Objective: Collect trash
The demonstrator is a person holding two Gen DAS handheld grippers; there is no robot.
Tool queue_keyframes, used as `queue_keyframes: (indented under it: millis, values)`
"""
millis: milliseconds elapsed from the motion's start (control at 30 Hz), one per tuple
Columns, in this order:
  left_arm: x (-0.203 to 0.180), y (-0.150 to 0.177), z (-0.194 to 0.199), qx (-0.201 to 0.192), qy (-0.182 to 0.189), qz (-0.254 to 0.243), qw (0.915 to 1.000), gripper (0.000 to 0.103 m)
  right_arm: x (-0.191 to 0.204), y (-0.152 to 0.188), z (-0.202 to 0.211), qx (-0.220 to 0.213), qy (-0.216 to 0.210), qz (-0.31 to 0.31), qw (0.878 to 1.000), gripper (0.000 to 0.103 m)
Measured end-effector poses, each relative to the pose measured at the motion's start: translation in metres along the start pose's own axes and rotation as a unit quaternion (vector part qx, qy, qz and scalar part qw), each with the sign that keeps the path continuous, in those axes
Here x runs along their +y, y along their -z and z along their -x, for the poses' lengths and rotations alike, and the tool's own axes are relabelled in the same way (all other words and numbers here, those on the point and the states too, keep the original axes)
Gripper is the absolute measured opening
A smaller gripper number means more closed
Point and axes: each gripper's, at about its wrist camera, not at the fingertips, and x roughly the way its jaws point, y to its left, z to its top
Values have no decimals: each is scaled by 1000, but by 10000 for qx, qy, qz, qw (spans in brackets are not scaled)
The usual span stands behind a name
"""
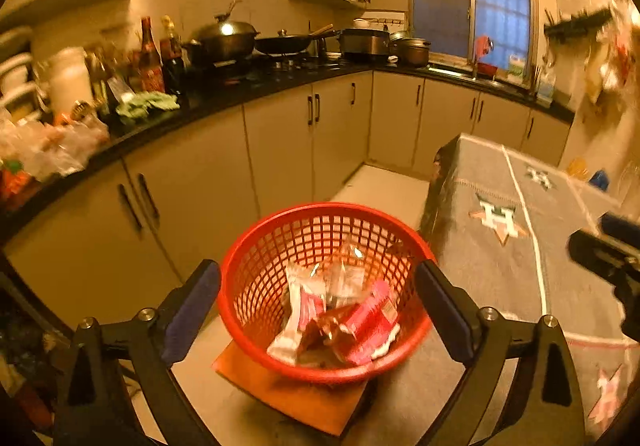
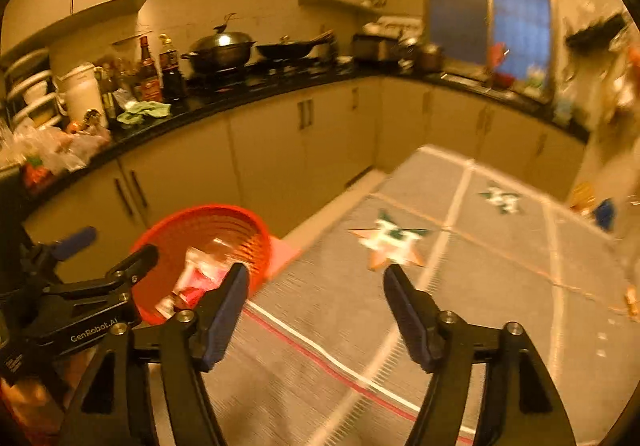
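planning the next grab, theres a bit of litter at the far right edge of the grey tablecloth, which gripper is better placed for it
Probably the right gripper: it is open and empty over the grey tablecloth, on the same side as the small scrap. The left gripper, also open, faces the red basket of wrappers beside the table.

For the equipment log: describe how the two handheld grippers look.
Both the left gripper and the right gripper have black angular frames joined by silver bolts, and each finger carries a dark blue pad. White "GenRobot.AI" lettering marks the left gripper's side.
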Motion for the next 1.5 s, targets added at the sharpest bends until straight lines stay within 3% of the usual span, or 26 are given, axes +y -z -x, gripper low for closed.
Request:
queue_keyframes:
  millis: [67, 167, 300, 667, 1500]
  values:
    - [-15, 9, 12, -86, -337, -207, 9992, 100, -6, 12, 14, -115, 160, 64, 9998, 86]
    - [-39, 21, 26, -253, -814, -625, 9944, 101, -17, 33, 35, -253, 487, 199, 9983, 88]
    - [-61, 30, 41, -472, -981, -882, 9901, 101, -37, 55, 57, -358, 840, 160, 9957, 90]
    - [-87, 36, 53, -602, -1029, -950, 9883, 101, -76, 77, 76, -399, 994, -204, 9940, 92]
    - [-82, 42, 50, -492, -924, -886, 9905, 101, -71, 82, 73, -307, 992, -150, 9945, 93]
